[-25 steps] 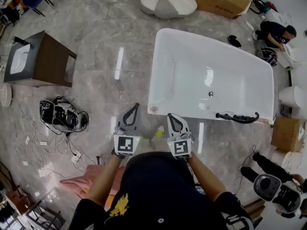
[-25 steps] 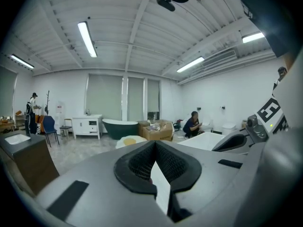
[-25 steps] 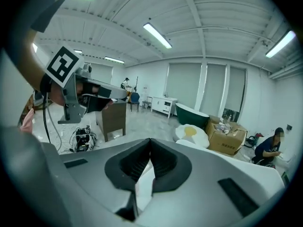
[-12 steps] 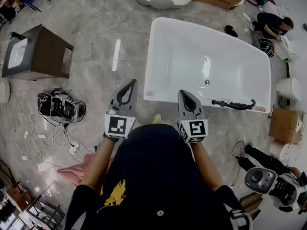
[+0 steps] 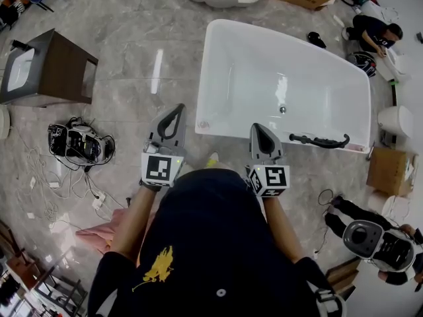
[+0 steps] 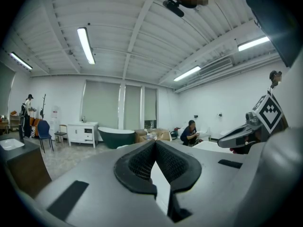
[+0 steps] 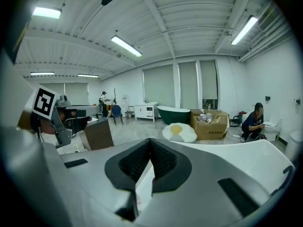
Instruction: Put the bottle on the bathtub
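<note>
head / left tongs (image 5: 177, 109): jaws together, nothing in them. Held out in front of my body, over the floor short of the tub.
head / right tongs (image 5: 259, 128): jaws together, also empty. Tips sit near the tub's near rim. My read is that both are carried idle because there's no load yet.
head / tub (image 5: 210, 78): white, empty, just ahead of me. The near rim is flat, so it's the likely drop spot. A black faucet (image 5: 320, 140) takes the right part of that rim, which leaves the left part free.
head / bottle: can't pin it down. A small yellow-green thing (image 5: 212, 158) lies on the floor between the tongs, at the edge of my torso. It could be the bottle or my shoe, too small to tell. Nothing bottle-like on the tub.
left gripper view / left tongs (image 6: 154, 144): pads meet at the tips and nothing is clamped. Only something white behind shows through the slot lower down. It points roughly level, so the view gets ceiling and far wall, not floor. Right tongs (image 6: 222, 142) sit alongside at the right.
right gripper view / right tongs (image 7: 150, 142): shut on nothing. The tub (image 7: 236, 150) fills the lower right, so this is the hand nearer the rim.
step (my guess): bottle not picked up yet, so I need to find it first, probably low down. Neither gripper view looks at the floor near me.
</note>
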A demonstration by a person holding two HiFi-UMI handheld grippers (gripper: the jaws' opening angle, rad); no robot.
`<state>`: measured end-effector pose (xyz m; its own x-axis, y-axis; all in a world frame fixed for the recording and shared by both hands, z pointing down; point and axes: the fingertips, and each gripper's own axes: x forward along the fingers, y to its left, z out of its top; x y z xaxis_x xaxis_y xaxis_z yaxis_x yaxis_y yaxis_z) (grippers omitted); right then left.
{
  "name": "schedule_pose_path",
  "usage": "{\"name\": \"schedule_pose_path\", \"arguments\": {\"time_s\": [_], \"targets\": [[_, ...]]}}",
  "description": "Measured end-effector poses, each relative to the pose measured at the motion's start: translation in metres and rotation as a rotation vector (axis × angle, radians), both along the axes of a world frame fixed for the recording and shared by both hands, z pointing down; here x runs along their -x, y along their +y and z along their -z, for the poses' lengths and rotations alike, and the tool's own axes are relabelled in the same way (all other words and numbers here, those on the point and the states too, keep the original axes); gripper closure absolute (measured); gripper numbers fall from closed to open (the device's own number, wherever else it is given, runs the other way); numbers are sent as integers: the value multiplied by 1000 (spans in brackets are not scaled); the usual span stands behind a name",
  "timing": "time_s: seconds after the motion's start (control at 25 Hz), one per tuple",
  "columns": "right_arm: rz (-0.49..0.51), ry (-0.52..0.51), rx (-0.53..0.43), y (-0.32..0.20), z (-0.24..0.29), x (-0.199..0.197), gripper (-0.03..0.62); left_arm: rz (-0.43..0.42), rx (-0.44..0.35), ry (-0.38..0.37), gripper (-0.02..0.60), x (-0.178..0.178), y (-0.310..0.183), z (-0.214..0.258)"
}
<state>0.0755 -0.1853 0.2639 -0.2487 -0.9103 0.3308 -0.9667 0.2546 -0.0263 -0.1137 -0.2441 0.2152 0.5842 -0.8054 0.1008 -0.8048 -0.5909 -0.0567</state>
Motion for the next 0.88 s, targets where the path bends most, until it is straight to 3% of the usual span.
{"name": "schedule_pose_path", "arguments": {"time_s": [0.68, 0.88], "targets": [[-9, 35, 19, 13, 1, 14, 592, 29, -4, 46, 568, 29, 9, 4], [3, 42, 25, 22, -2, 37, 592, 4, 20, -3, 566, 48, 23, -13]]}}
